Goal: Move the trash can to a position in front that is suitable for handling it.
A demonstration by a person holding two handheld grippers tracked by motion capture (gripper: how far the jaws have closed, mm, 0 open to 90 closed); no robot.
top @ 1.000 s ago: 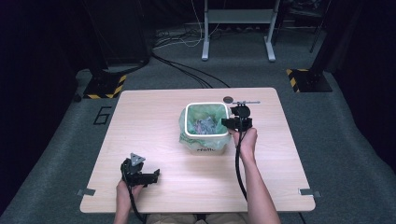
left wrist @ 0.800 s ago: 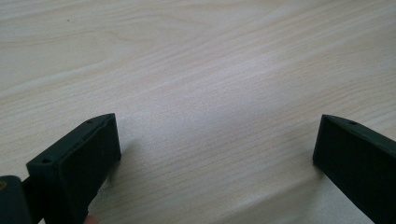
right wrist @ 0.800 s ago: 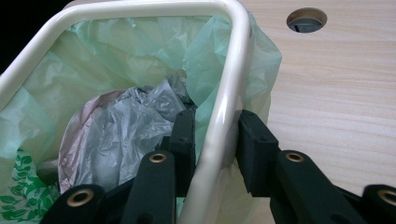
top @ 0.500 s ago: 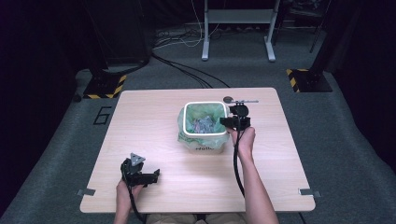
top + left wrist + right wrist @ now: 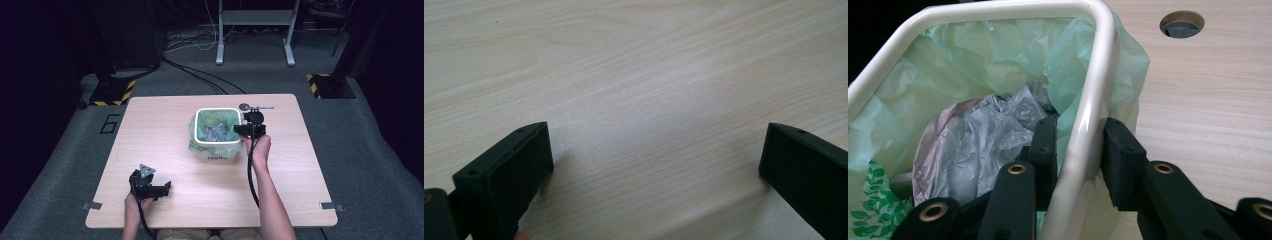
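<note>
Nothing moved: bin [image 5: 1083,125] holds green liner [image 5: 948,65], crumpled plastic [image 5: 983,145].

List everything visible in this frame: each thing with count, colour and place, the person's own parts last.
Bin: one, cream rim, centre of table.
Bin liner: one, pale green, folded over the bin's rim.
Crumpled plastic: grey, inside the bin.
Table: one, light wood.
Cable hole: one, round, far side of table beyond the bin.
Stand: one, grey metal, on floor behind table.
Floor cables: several, black, behind table.
Left gripper: black, open, low over the table's near left.
Right gripper: black, jaws astride the bin's rim.
</note>
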